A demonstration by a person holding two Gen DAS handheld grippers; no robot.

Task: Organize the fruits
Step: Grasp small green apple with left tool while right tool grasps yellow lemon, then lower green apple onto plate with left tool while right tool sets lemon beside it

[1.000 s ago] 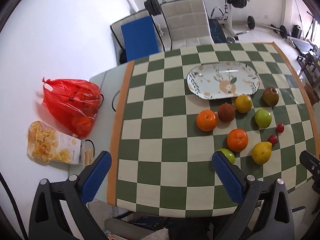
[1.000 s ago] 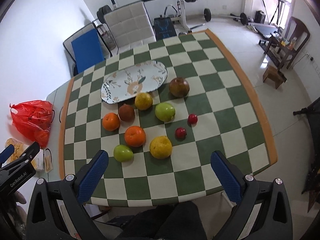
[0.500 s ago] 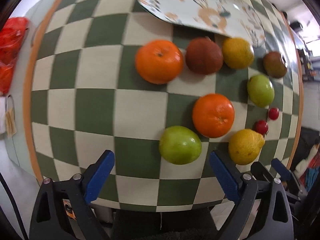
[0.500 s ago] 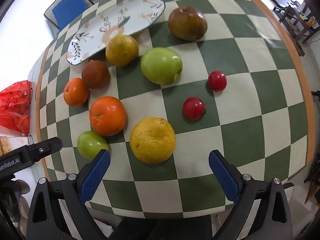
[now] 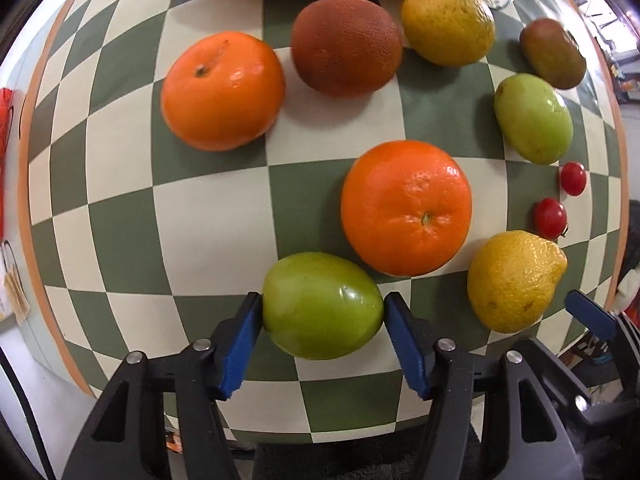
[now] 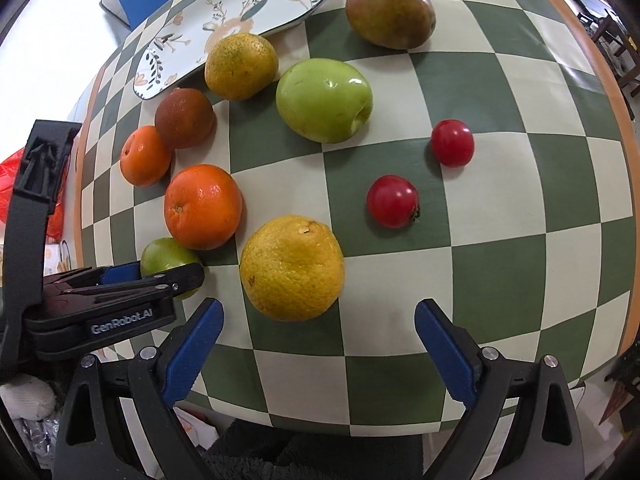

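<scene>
A: What is the left gripper (image 5: 323, 312) doing?

B: It is grasping a small green fruit (image 5: 322, 306) near the front edge of the checkered tablecloth (image 5: 200, 216). Both blue pads are touching its two ends. The fruit is oval, and its long axis is lying sideways, running from one pad (image 5: 244, 332) to the other.

A: And the right gripper (image 6: 316, 320)?

B: It is hanging with its jaws spread wide and holding nothing, just in front of a lemon (image 6: 293, 267). The lemon's stem end is pointing up.

A: What is lying around them?

B: An orange (image 5: 406, 207) is sitting just behind the green fruit, touching or nearly so. Two red tomatoes (image 6: 393, 201) are lying right of the lemon. A flowered plate (image 6: 240, 20) is resting at the back.
</scene>
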